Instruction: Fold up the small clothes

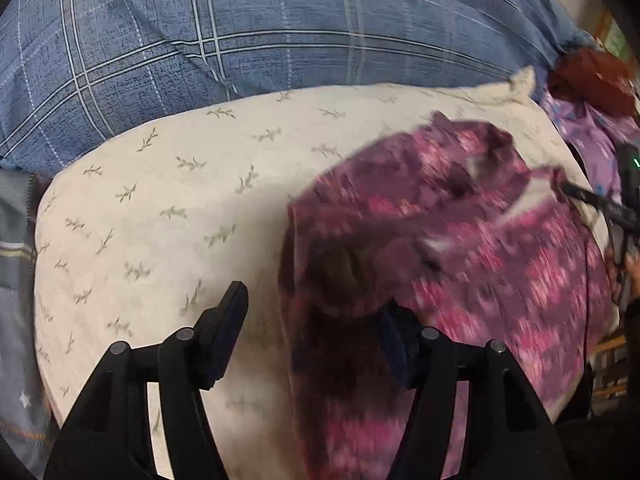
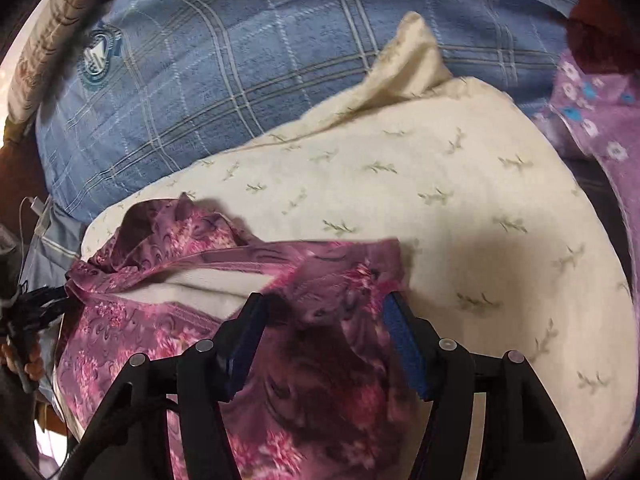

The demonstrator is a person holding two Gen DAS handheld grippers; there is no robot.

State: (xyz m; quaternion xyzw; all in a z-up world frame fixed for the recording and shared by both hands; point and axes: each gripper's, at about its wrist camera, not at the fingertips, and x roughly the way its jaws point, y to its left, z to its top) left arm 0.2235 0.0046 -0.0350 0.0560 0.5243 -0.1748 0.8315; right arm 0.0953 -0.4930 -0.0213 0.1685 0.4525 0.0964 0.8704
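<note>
Lying rumpled across a cream pillow (image 1: pixel 168 208), the magenta floral garment (image 1: pixel 460 248) looks only part-way folded: in the right wrist view one layer is turned back so that a pale inner face shows at centre left, and the edges do not line up. I would judge that a first fold has been laid, or is just being let go of, with smoothing and further folds left.

The left gripper (image 1: pixel 312 344) has its fingers spread; the left-hand finger stands over bare pillow, the right-hand one sits at the garment's dark lower edge, and no cloth is pinched between the pads. The right gripper (image 2: pixel 326 332) also has its fingers spread, with a bunch of the fabric lying loosely between them; the pads do not appear to press on it.

Around the work: a blue checked blanket (image 2: pixel 248 72) fills the top of both frames, a lilac flowered cloth (image 2: pixel 596 120) lies at the right edge of the right wrist view, and something dark red (image 1: pixel 592 76) sits in the upper right of the left wrist view. The pillow's soft, rounded surface is the main hindrance, and the garment hangs over its lower edge. Blur hides the finer creases.
</note>
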